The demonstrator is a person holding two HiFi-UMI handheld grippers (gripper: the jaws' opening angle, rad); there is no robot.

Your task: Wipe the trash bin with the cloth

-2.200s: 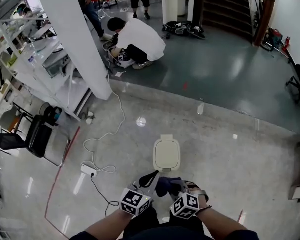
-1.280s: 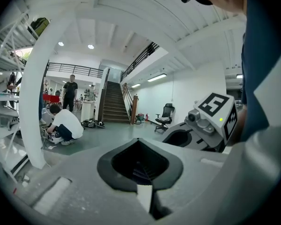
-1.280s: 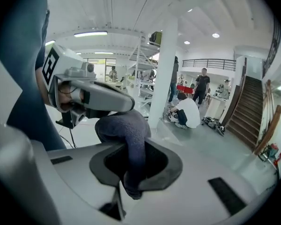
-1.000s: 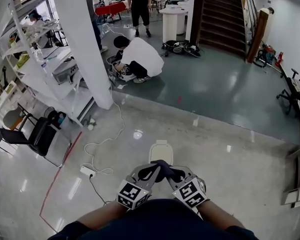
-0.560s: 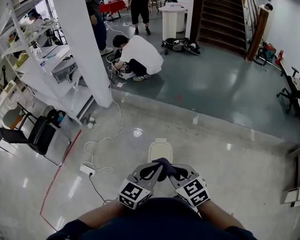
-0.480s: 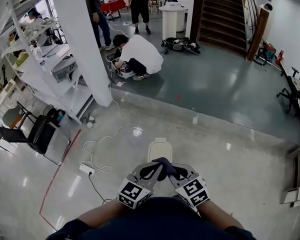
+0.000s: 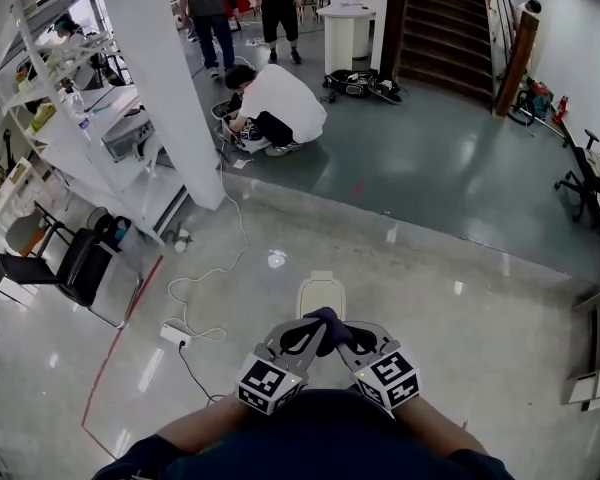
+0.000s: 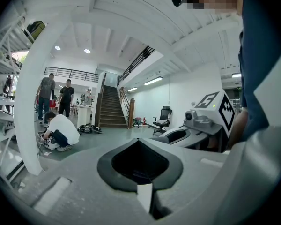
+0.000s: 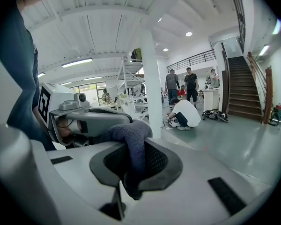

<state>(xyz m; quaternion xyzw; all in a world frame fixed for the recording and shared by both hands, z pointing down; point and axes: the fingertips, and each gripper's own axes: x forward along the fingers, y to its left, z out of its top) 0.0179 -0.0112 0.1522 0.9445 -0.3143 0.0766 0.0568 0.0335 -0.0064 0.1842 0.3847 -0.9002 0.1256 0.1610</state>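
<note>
Pinching the cloth [image 9: 131, 144] is my right gripper [image 9: 147, 146]. In the right gripper view its jaws are closed on the dark blue fabric, which hangs through the loop and bunches over the tips toward the other tool. My left gripper [image 8: 139, 142] has its jaws pressed together, with nothing between them that I can see. In the head view both tools sit close to my body, tips angled inward and almost meeting under the cloth.

The trash bin [image 7: 321, 293] lies straight ahead of those tips and lower down. It stands on the pale glossy floor [image 7: 460, 348], on the near side of the edge where the darker floor begins. Its lid is longer than wide and runs away from me. It sits about midway between the two tools, so neither is clearly nearer. Since the right one carries the cloth, I judge the reach to be forward and down.

The bin's near end is covered by cloth and jaws, and its sides are out of sight from above. Neither gripper view shows it, as both look level across the room. How far below the tips it stands I cannot tell.
</note>
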